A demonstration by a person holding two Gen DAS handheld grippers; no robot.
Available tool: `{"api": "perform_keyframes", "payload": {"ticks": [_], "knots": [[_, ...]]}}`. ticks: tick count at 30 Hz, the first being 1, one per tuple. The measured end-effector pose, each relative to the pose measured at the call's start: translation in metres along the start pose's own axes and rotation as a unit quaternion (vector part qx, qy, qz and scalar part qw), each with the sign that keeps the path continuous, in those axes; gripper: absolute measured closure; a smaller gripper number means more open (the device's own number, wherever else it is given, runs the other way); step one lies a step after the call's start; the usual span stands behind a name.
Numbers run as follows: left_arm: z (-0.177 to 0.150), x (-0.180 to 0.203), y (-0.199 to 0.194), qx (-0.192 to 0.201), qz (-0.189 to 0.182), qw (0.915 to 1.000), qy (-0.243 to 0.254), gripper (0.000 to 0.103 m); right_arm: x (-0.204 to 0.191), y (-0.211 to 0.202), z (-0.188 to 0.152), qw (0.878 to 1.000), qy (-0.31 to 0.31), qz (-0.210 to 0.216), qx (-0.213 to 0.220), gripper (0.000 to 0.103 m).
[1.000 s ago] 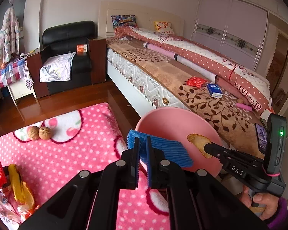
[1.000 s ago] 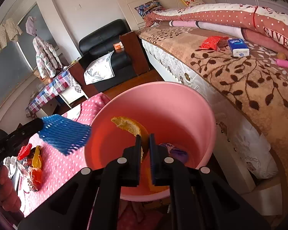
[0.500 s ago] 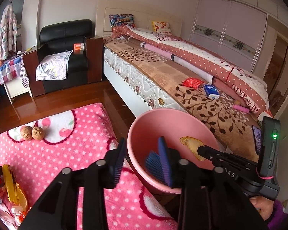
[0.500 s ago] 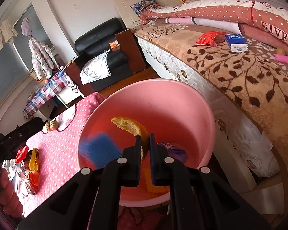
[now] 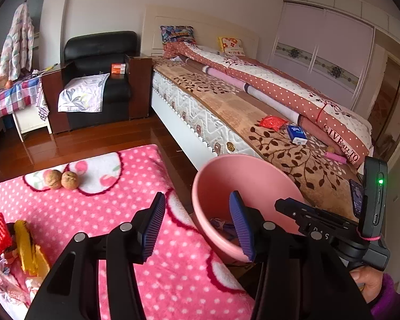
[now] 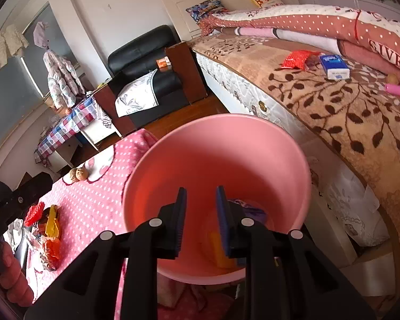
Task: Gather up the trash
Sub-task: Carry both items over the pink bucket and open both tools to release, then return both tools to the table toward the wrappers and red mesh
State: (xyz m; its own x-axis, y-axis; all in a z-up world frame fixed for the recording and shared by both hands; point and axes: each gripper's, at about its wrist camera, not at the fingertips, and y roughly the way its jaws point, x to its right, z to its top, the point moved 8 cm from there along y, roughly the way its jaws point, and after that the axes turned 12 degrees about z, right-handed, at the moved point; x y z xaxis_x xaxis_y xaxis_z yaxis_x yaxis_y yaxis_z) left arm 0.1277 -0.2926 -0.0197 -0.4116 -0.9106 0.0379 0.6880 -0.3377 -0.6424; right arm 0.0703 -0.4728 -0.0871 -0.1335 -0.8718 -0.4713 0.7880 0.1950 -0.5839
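My left gripper [image 5: 197,228] hangs jaws apart over the pink blanket [image 5: 98,208] edge, bare cloth beneath. Walnuts [image 5: 61,179] sit well off; the trash pile [image 5: 16,242] crowds the near left corner. My right gripper [image 6: 200,221] gapes over the pink bucket [image 6: 218,144], its mouth unblocked, the bed [image 6: 346,122] close on the right.

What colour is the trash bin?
Pink, the bin; clearest in the right wrist view.

pink bucket [image 6: 253,144] upright beside bed, scraps inside, wrapper pile [image 5: 16,242] on dotted blanket
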Motion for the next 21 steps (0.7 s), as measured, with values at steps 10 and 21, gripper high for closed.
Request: {"api": "perform_keyframes", "payload": {"ticks": [10,21], "knots": [[-0.011,-0.037,-0.025,0.007,0.03,0.9992,-0.024,0.05,-0.044,-0.006,-0.005,0.999,-0.037,0.033,0.011,0.08],[-0.033,-0.089,-0.056,0.019,0.082,0.9955,-0.044,0.049,-0.109,0.006,-0.028,0.991,-0.11,0.078,-0.008,0.08]]}}
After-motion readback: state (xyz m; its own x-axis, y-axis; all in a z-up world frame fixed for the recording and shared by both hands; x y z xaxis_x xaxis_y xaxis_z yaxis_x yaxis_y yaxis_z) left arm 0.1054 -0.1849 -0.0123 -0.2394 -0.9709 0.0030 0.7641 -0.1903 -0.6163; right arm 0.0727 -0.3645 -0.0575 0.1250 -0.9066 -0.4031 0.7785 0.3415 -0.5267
